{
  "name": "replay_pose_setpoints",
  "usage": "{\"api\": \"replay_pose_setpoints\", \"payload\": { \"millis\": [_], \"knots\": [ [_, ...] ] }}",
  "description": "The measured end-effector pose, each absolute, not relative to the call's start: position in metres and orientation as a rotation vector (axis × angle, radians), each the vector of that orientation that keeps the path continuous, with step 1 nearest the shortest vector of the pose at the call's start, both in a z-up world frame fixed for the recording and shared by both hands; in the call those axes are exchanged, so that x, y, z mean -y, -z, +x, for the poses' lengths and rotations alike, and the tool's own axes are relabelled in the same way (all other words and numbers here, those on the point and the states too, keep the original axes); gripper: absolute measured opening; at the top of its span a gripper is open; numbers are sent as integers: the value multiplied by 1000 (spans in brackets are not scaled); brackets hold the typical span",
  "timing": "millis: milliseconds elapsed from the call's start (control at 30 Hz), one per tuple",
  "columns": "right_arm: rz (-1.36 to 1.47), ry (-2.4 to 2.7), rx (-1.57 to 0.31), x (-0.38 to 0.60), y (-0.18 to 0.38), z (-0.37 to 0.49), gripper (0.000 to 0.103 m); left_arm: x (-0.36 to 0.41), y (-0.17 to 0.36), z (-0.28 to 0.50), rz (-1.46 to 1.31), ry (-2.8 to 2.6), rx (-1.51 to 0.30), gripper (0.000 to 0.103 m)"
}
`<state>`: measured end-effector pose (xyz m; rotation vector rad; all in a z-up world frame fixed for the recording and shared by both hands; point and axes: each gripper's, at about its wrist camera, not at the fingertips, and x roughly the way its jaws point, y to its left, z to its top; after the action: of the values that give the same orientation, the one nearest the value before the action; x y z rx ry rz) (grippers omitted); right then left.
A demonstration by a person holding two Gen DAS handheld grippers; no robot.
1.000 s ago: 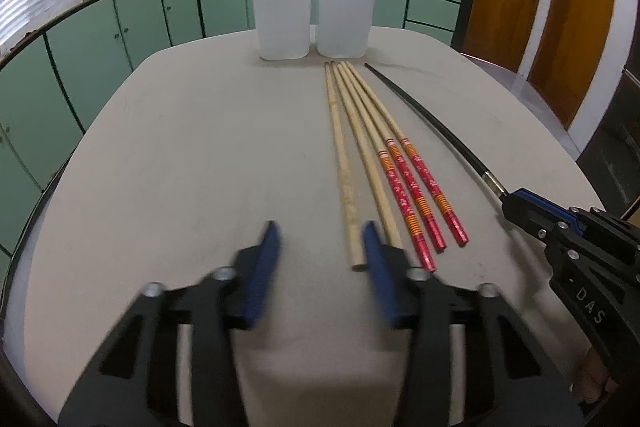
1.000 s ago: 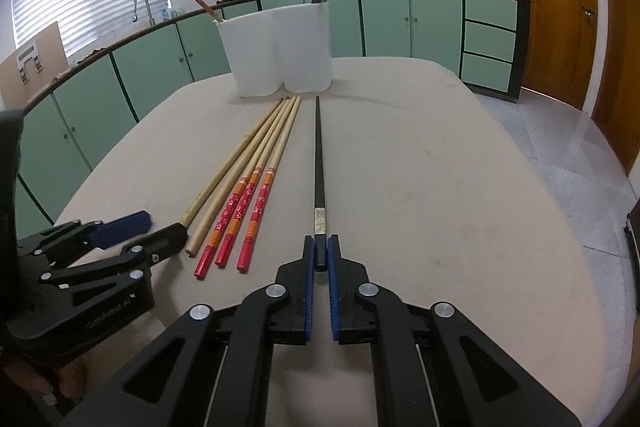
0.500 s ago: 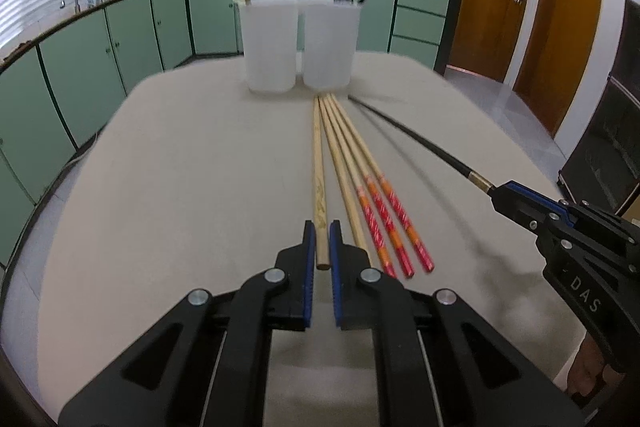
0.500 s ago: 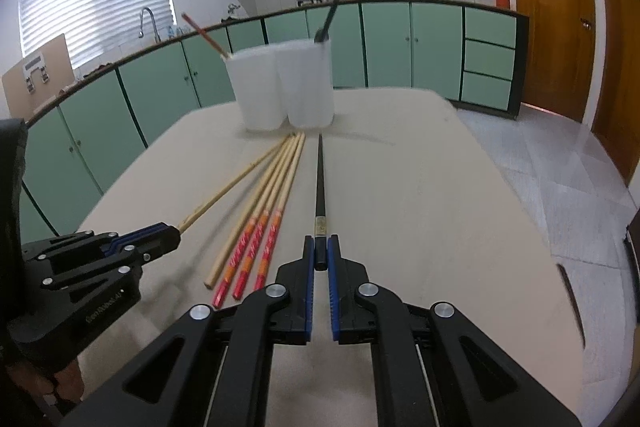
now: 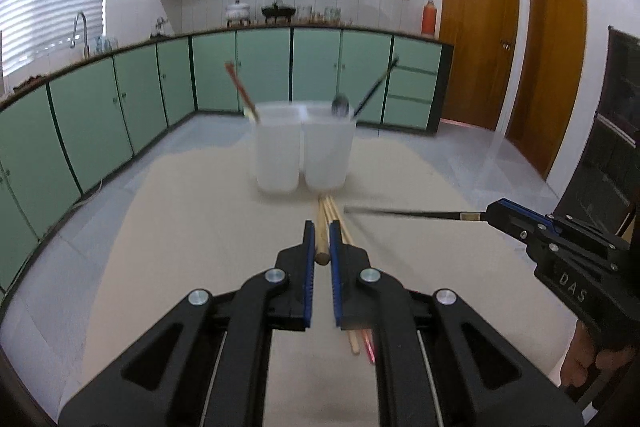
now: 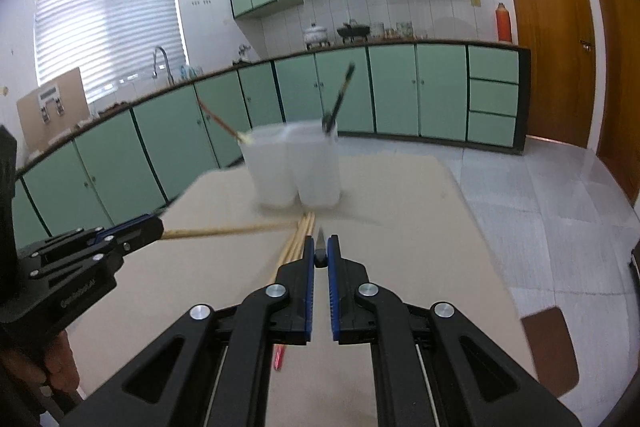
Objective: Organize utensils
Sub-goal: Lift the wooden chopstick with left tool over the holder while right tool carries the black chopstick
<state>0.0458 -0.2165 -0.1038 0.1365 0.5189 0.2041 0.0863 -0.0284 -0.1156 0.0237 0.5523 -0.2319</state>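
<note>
In the left wrist view my left gripper [image 5: 321, 227] is shut on a plain wooden chopstick [image 5: 321, 254], held above the beige table [image 5: 180, 227]. In the right wrist view my right gripper [image 6: 320, 241] is shut on a black chopstick [image 6: 320, 251], also lifted. Each view shows the other gripper: the right gripper [image 5: 494, 213] with the black chopstick [image 5: 400, 213], and the left gripper [image 6: 158, 225] with the wooden chopstick [image 6: 232, 230]. Several chopsticks [image 6: 298, 243] still lie on the table, partly hidden under the fingers. Two white cups [image 5: 278, 155] [image 5: 328, 153] stand side by side ahead.
The left cup holds a red-ended chopstick [image 5: 240, 91]. In the right cup stand a black chopstick [image 5: 376, 87] and a dark spoon-like piece [image 5: 340, 105]. Green cabinets line the room behind the table. A person's hand [image 5: 580, 363] grips the right tool.
The left gripper closed on the plain wooden chopstick. Both grippers then rose, lifting the wooden and the black chopstick off the table, and both views tilted up towards the cups.
</note>
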Motion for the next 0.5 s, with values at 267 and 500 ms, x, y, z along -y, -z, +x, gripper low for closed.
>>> {"api": "replay_pose_setpoints", "payload": {
  "millis": [267, 500],
  "knots": [
    [154, -239, -463, 227, 50, 73, 6, 22, 75, 100, -4, 249, -486, 6],
    [122, -291, -458, 225, 16, 93, 6, 20, 49, 107, -19, 270, -461, 6]
  ]
}}
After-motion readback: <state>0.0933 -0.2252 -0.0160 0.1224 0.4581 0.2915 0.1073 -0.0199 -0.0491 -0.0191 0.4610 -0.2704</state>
